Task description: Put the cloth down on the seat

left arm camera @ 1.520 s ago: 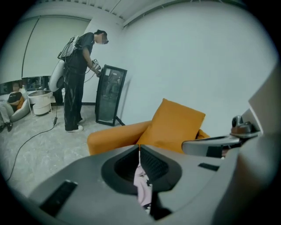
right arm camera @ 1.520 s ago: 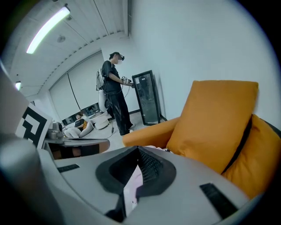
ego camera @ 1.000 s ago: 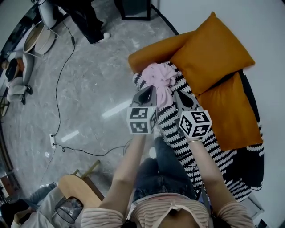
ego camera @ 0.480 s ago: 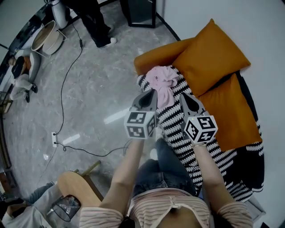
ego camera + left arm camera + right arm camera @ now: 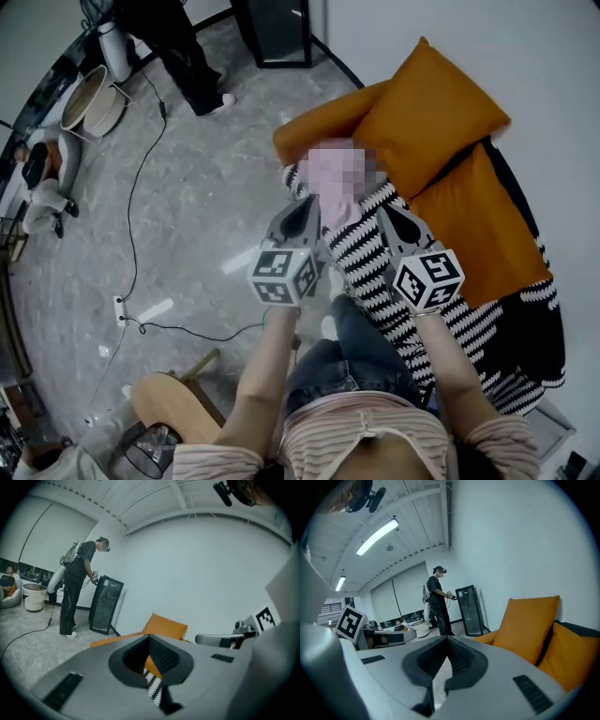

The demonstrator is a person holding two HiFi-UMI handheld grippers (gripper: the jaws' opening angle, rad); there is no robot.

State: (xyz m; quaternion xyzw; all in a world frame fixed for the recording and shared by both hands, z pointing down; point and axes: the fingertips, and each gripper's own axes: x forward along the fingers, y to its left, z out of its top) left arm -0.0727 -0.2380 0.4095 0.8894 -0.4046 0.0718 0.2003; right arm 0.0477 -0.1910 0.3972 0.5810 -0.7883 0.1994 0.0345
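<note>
Head view shows the pink cloth (image 5: pixel 338 210) lying bunched on the seat (image 5: pixel 492 333), which has a black-and-white striped cover. The cloth is up near the long orange cushion (image 5: pixel 319 122), and its top half is blurred, so no detail there. It sits between the two grippers: the left gripper (image 5: pixel 307 204) is just beside it on one side and the right gripper (image 5: pixel 386 214) on the other. I can't tell if either is actually touching it.

Each gripper's own view shows its jaws pressed together with nothing pinched, no pink in there at all. Two bigger orange cushions (image 5: pixel 433 117) lean against the wall behind. Further out there's grey marbled floor (image 5: pixel 206 178) with a cable (image 5: pixel 131 216) snaking across it, and a person in dark clothes (image 5: pixel 75 588) stands by a black cabinet (image 5: pixel 105 604).
</note>
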